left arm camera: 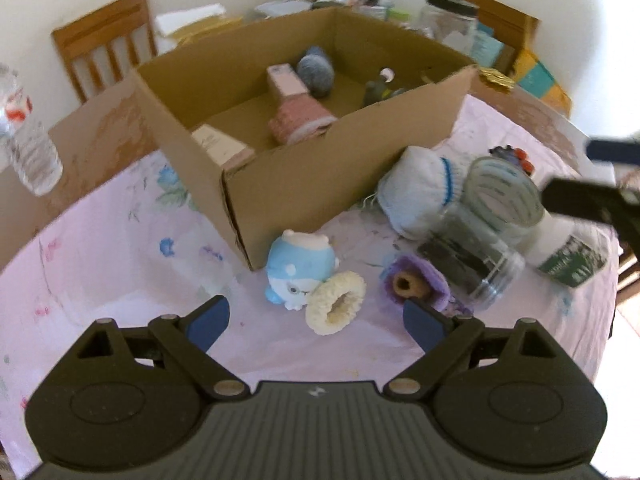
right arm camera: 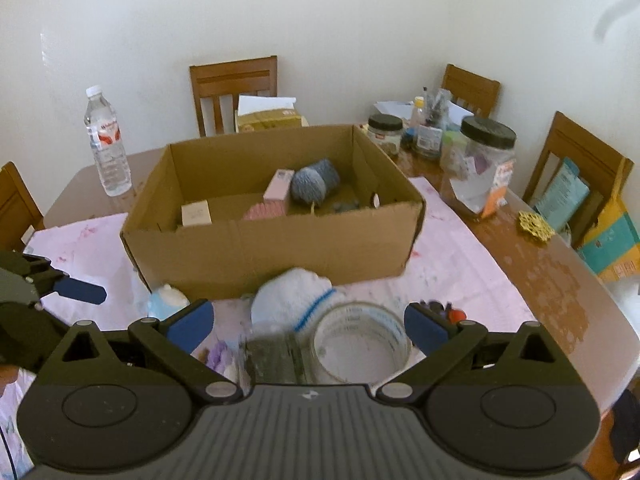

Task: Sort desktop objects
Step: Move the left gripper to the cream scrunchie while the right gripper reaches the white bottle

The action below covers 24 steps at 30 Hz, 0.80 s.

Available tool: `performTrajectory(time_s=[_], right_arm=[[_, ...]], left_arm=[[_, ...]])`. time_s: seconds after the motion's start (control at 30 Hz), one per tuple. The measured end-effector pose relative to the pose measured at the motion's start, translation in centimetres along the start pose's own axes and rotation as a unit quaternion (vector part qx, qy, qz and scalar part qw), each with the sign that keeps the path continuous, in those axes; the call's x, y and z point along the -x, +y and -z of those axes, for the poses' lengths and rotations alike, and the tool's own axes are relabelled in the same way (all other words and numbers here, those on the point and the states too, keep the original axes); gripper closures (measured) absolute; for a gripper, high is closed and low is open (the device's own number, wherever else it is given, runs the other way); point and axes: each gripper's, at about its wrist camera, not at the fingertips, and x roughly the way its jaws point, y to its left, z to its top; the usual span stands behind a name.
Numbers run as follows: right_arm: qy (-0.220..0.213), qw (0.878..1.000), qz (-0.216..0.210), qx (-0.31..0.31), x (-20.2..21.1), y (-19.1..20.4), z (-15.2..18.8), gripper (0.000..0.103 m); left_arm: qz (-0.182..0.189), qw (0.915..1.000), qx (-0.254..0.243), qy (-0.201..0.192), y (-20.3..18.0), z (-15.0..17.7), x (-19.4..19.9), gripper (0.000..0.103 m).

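The cardboard box (right arm camera: 272, 240) sits just ahead of both grippers, already holding yarn and small cartons. Loose items remain on the counter (left arm camera: 100, 288): a cream ring (left arm camera: 336, 303) and blue plush (left arm camera: 298, 270) lie between the left gripper's (left arm camera: 316, 320) spread fingers; a clear jar (right arm camera: 360, 344) lies under the right gripper (right arm camera: 308, 326), also spread and empty. I'd judge a pick is next, which calls for lowering and closing.

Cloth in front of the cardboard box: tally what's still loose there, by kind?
Plush toy: 1
Yarn or knit: 3 (cream ring, purple roll, white knit piece)
Clear jars: 2 (dark-filled jar, open jar)
White bottle: 1
Small colourful item, too blurred to identify: 1
Total: 8
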Motion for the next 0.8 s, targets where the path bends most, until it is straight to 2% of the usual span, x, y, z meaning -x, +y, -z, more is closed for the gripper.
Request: performTrajectory(time_s=[0.23, 0.4, 0.67, 0.8], right_arm=[[0.014, 1.0, -0.001, -0.016, -0.1, -0.7, 1.0, 0.0], [0.019, 1.0, -0.003, -0.019, -0.3, -1.0, 1.3, 0.0], [0.023, 0.999, -0.01, -0.021, -0.5, -1.1, 1.8, 0.0], [0.026, 1.0, -0.009, -0.014, -0.3, -1.0, 2.2, 0.0]], left_arm=[[-0.017, 0.9975, 0.062, 0.03, 0.6, -0.9, -2.1, 0.01], [-0.016, 0.9953, 0.087, 0.04, 0.7, -1.7, -3.2, 0.01], [-0.057, 0.9937, 0.069, 0.067, 0.4, -1.8, -5.4, 0.01], [-0.064, 0.994, 0.046, 0.076, 0.8, -1.0, -5.2, 0.012]])
